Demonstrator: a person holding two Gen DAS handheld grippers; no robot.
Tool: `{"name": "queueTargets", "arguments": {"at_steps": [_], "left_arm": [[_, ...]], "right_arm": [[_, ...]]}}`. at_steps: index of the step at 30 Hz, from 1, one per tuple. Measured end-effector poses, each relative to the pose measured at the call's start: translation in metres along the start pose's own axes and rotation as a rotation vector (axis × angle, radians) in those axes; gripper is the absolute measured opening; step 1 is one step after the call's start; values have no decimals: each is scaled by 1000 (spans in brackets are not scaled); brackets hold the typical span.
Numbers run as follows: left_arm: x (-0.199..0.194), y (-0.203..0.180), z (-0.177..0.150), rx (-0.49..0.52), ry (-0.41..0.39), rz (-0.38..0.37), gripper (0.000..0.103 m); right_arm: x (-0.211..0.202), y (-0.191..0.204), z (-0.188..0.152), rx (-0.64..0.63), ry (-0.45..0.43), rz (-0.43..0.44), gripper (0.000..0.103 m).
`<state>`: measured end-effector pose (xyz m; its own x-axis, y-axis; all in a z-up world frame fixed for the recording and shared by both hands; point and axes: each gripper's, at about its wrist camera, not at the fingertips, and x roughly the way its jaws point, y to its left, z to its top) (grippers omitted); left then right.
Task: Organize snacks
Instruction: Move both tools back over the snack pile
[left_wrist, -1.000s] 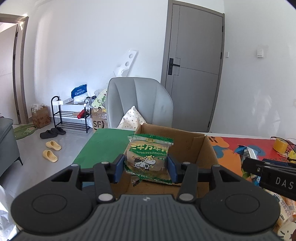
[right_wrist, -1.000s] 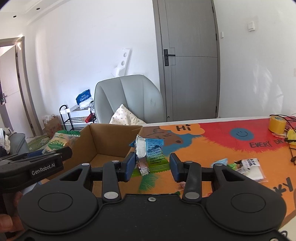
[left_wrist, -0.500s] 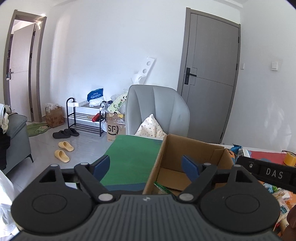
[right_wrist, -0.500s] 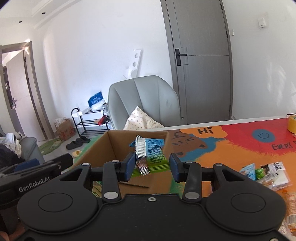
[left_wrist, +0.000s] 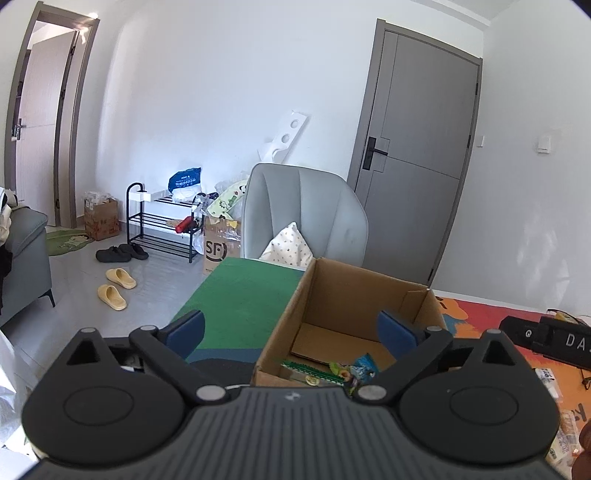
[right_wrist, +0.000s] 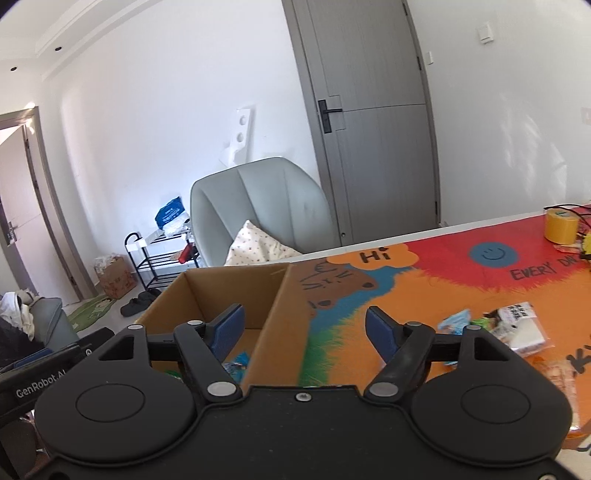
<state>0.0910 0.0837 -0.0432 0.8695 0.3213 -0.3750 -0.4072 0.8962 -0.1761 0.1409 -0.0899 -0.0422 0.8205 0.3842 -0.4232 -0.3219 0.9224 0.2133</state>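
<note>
**Both grippers open over the box**

The left gripper has its blue-padded fingers spread wide with nothing between them; its jaws have just been opening. The right gripper is also open and empty, its jaws having just been opening too. In the right wrist view its left finger hangs over the inside of the box and the other over the mat.

The cardboard box stands open on the table. Inside, at its near end, lie snacks: a green packet and a small blue one, partly hidden behind the left gripper's body. The rest of the box floor is bare cardboard. More snacks lie loose on the table to the right of the box, well apart from it.

The table is covered by a bright mat, orange and red with a "Hi" cloud, a blue smiley and a cartoon animal; left of the box the cover is plain green. A yellow tape roll sits at the far right edge.

Behind the table stands a grey chair with a spotted cushion. A grey door is shut in the white wall. On the grey floor to the left are a black shoe rack, yellow slippers, dark slippers, a green rug and a sofa end.
</note>
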Motion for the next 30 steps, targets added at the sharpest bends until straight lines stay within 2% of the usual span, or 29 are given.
{"name": "queueTargets", "arguments": {"at_steps": [10,30], "left_arm": [[-12,-16,-9,2,14,-54,103],[-36,-76,-36,90,38,-163,103]], "right_arm": [[-31,-36,-3,58,-34,-30,94],[-80,-116,-26,135,-50,-130,96]]}}
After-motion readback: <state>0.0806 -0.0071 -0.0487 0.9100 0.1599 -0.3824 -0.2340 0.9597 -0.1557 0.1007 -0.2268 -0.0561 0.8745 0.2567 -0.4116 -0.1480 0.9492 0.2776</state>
